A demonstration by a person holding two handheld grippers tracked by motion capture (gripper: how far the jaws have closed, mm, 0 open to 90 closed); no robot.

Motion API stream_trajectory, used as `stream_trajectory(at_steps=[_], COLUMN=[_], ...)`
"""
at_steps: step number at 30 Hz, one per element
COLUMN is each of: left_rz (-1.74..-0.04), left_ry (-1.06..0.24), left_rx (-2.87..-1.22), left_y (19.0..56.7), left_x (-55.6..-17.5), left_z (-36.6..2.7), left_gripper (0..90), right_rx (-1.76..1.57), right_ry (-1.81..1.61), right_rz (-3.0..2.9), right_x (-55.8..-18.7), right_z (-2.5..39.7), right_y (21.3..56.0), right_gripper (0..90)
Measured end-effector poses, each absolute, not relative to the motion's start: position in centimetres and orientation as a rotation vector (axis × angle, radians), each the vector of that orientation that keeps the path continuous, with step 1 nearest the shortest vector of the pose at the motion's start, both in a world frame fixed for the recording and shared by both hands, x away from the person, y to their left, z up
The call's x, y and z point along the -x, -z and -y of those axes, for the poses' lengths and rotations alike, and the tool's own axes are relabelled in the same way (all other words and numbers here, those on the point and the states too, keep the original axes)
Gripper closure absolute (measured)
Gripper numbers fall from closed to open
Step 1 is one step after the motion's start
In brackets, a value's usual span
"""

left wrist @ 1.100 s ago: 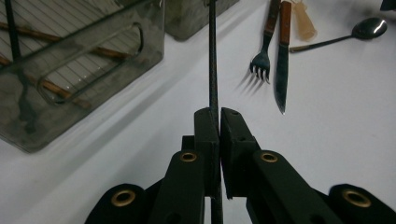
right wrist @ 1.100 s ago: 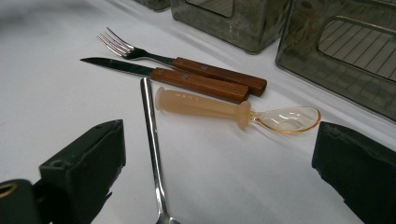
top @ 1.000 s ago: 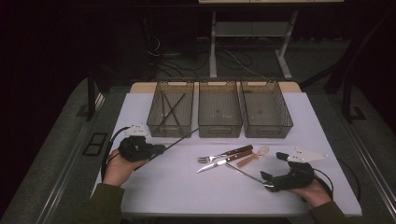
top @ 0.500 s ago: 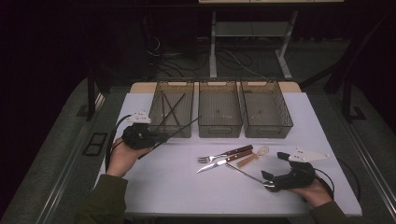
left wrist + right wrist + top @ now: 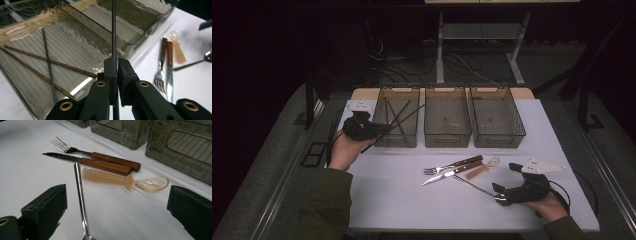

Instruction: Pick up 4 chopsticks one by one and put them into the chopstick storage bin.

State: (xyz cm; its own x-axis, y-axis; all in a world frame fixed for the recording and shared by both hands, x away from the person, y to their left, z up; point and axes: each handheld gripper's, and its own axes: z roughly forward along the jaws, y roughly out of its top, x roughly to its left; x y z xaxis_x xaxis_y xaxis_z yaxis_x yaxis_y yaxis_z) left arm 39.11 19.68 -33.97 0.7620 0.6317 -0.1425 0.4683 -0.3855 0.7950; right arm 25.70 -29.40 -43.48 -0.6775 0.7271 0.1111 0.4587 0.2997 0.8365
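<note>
Black and thin, a chopstick (image 5: 114, 37) is clamped between the closed jaws of the left gripper (image 5: 382, 131), slanting over the left bin (image 5: 396, 122) near the table's (image 5: 387, 200) far-left corner, where other chopsticks (image 5: 47, 61) already lie. The step in hand appears to be depositing: next, lower it inside and release. Near the front-right edge, the right gripper (image 5: 503, 192) waits, jaws wide apart, before a metal spoon (image 5: 80, 200), knife (image 5: 100, 165), fork (image 5: 105, 157) and plastic spoon (image 5: 125, 180).

Fork (image 5: 95, 155), knife (image 5: 92, 163), clear plastic spoon (image 5: 125, 180), metal handle (image 5: 80, 195), fingers (image 5: 47, 202) apart
</note>
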Motion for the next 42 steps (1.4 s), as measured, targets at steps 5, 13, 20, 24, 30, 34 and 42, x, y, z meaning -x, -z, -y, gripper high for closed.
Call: stream_trajectory(at_steps=[5, 13, 20, 24, 30, 34, 42], left_rz=[-0.860, -0.899, -0.948, -0.987, -1.056, -1.072, -1.101], left_ry=[-0.243, -0.274, -0.288, -0.292, -0.289, -0.308, -0.353], left_rx=[-2.033, -2.023, -2.012, -1.999, -1.968, -1.982, -1.986], left_y=[33.9, 33.9, 34.0, 34.3, 35.0, 35.3, 36.2], left_x=[-40.2, -41.8, -43.4, -44.4, -45.9, -46.7, -48.1], left_z=[-19.6, -18.7, -18.3, -18.2, -17.9, -17.5, -16.8], left_gripper=[85.7, 85.7, 85.7, 85.7, 85.7, 85.6, 85.6], right_rx=[-1.075, -1.075, -1.071, -1.076, -1.079, -1.076, -1.074], right_ry=[-1.319, -1.325, -1.328, -1.329, -1.338, -1.341, -1.348], right_rz=[-2.285, -2.282, -2.282, -2.282, -2.276, -2.275, -2.278], right_x=[-25.7, -25.7, -25.7, -25.6, -25.6, -25.6, -25.6], right_z=[29.4, 29.4, 29.4, 29.4, 29.5, 29.5, 29.6], right_y=[43.5, 43.4, 43.4, 43.4, 43.4, 43.3, 43.4], right_gripper=[3.0, 3.0, 3.0, 3.0, 3.0, 3.0, 3.0])
